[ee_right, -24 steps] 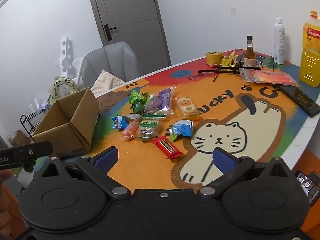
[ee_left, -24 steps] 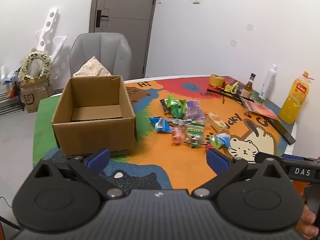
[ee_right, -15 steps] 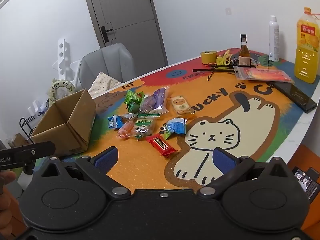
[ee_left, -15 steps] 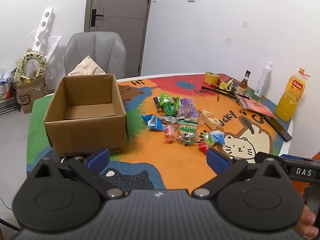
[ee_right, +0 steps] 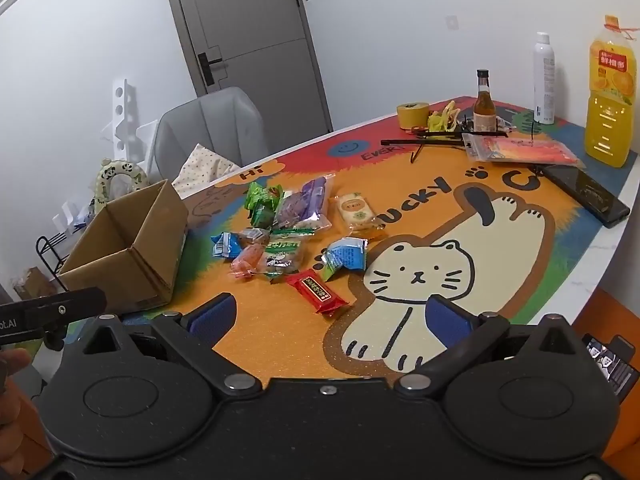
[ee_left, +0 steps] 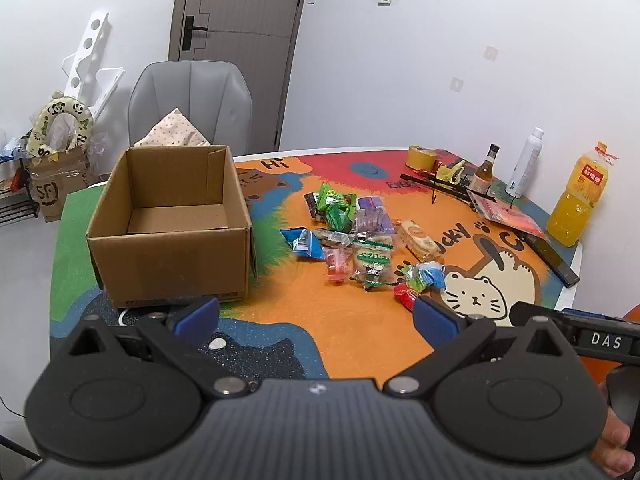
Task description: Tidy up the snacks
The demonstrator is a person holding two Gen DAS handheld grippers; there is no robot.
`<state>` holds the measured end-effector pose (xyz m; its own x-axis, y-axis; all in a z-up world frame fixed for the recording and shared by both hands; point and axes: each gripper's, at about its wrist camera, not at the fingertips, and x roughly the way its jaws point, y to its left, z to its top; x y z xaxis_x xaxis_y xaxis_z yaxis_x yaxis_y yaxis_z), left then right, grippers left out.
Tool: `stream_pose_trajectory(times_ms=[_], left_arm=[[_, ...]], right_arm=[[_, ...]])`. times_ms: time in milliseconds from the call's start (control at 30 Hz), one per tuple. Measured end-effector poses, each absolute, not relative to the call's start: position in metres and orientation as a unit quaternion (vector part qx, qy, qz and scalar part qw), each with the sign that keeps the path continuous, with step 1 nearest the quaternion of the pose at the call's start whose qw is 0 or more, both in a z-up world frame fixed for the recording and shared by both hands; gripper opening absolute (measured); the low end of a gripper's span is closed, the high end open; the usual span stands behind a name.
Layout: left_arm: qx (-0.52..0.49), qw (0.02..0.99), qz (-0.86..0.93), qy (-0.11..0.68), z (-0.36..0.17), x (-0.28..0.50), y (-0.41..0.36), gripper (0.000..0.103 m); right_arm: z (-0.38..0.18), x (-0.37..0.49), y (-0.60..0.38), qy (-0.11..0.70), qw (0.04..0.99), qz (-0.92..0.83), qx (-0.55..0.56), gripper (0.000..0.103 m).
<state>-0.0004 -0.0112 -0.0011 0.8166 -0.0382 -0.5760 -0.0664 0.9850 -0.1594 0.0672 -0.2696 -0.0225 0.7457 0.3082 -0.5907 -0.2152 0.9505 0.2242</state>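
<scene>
Both tools hover above the near edge of the table, holding nothing — the left gripper (ee_left: pixel 316 316) has its blue pads spread wide, and so does the right gripper (ee_right: pixel 330 316). The landmark is the open cardboard box (ee_left: pixel 168 224), which stands upright on the colourful cat mat (ee_right: pixel 420 280). The snack packets (ee_left: pixel 360 240) lie in a loose cluster just right of the box; the red packet (ee_right: pixel 320 292) lies nearest the grippers. Well right of the box, beyond the snacks, stands an orange juice bottle (ee_right: pixel 610 92).
</scene>
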Motion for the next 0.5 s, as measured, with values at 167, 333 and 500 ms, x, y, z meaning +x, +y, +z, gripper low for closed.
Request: stream_pose_trajectory(times_ms=[167, 333, 500], left_arm=[[-0.093, 0.95, 0.007, 0.297, 0.0017, -0.0041, -0.0073, 0.103], [-0.096, 0.951, 0.005, 0.294, 0.0039, -0.0075, -0.0055, 0.103], [-0.1, 0.951, 0.001, 0.293, 0.0037, -0.0079, -0.0034, 0.103]], right_arm=[[-0.0172, 0.0647, -0.2689, 0.325, 0.93, 0.149, 0.078, 0.103], [-0.0147, 0.0628, -0.2651, 0.321, 0.934, 0.143, 0.069, 0.103], [-0.014, 0.0631, -0.2643, 0.32, 0.935, 0.138, 0.064, 0.103]])
